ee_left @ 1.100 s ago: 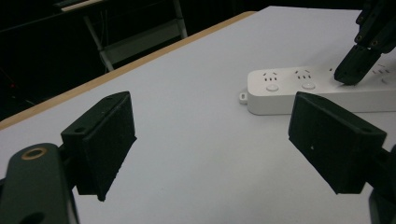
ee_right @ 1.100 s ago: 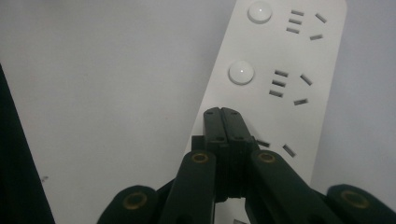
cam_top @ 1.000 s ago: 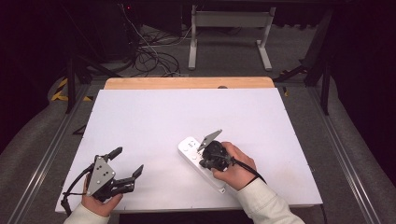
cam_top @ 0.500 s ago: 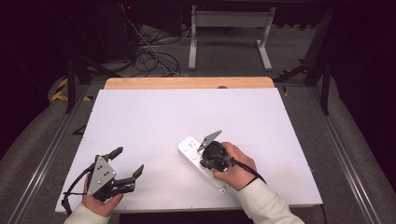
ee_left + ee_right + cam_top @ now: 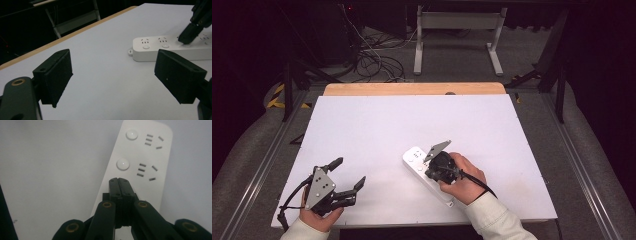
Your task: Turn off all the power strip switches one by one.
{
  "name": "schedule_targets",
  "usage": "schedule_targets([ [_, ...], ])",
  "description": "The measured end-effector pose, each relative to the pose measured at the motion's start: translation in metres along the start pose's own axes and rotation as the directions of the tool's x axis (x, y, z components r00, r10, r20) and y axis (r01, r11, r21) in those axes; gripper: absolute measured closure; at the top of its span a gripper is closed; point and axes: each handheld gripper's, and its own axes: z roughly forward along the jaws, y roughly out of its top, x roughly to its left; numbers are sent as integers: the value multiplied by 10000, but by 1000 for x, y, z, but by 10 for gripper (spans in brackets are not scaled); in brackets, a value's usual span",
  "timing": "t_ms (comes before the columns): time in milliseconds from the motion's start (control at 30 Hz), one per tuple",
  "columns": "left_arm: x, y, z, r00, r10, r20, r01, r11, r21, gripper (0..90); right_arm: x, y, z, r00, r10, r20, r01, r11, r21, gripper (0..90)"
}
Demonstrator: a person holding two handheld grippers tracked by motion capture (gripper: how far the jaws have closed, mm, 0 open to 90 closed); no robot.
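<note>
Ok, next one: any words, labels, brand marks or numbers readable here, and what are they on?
None can be read.
Power strip: plain white, with socket slots and round buttons; no print or brand mark shows on it.
Right tool, shut over the strip: black, unmarked.
Left tool, open: no lettering on its jaws or grey plate.

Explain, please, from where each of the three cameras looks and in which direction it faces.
High view: above the person's side, facing forward and down on the white table; both hands and forearms show.
Left gripper view: on the left gripper, looking level across the table between open black jaws.
Right gripper view: on the right gripper, looking down past shut jaws.
All three views share the white plastic power strip; the right gripper's tips rest on it.
</note>
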Motion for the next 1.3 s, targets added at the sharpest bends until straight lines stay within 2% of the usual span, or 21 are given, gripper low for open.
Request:
schedule_targets([
  [33,0,0,0,10000,9,-5,-9,10000,-10,154,0,1,-4,9999,-133,1,133,9994,-310,900],
  [67,0,0,0,10000,-1,-5,1,10000,-24,154,-1,2,-9,9995,-5,-317,-22,9965,-840,900],
  [100,1,0,0,10000,-20,-7,20,10000,-31,153,-2,3,-15,9992,-21,-387,-24,9934,-1148,900],
  [167,1,0,0,10000,24,-16,-24,10000,5,154,-2,5,-22,9997,17,-263,-52,9909,-1347,900],
  [233,1,0,1,10000,38,-6,-38,10000,19,154,-1,5,-24,10000,-54,-8,52,9905,-1371,900],
  [400,0,0,0,10000,14,-15,-14,10000,-20,154,0,6,-23,10000,-82,-22,79,9907,-1359,900],
  [567,0,0,0,10000,0,6,0,10000,-13,154,-1,6,-24,9998,-126,167,149,9887,-1495,900],
  [733,0,0,0,10000,-12,-5,12,10000,-4,154,-3,10,-23,9997,-177,147,201,9829,-1830,900],
  [933,0,0,1,10000,1,-8,-1,10000,5,154,-7,18,-13,9999,-48,-136,21,9818,-1902,900],
  [1100,1,0,1,10000,21,-10,-21,10000,8,154,-13,24,-1,9980,270,-565,-375,9803,-1939,900],
  [1300,1,0,1,10000,-16,7,16,10000,12,154,-18,28,14,9971,407,-639,-513,9833,-1745,900],
])
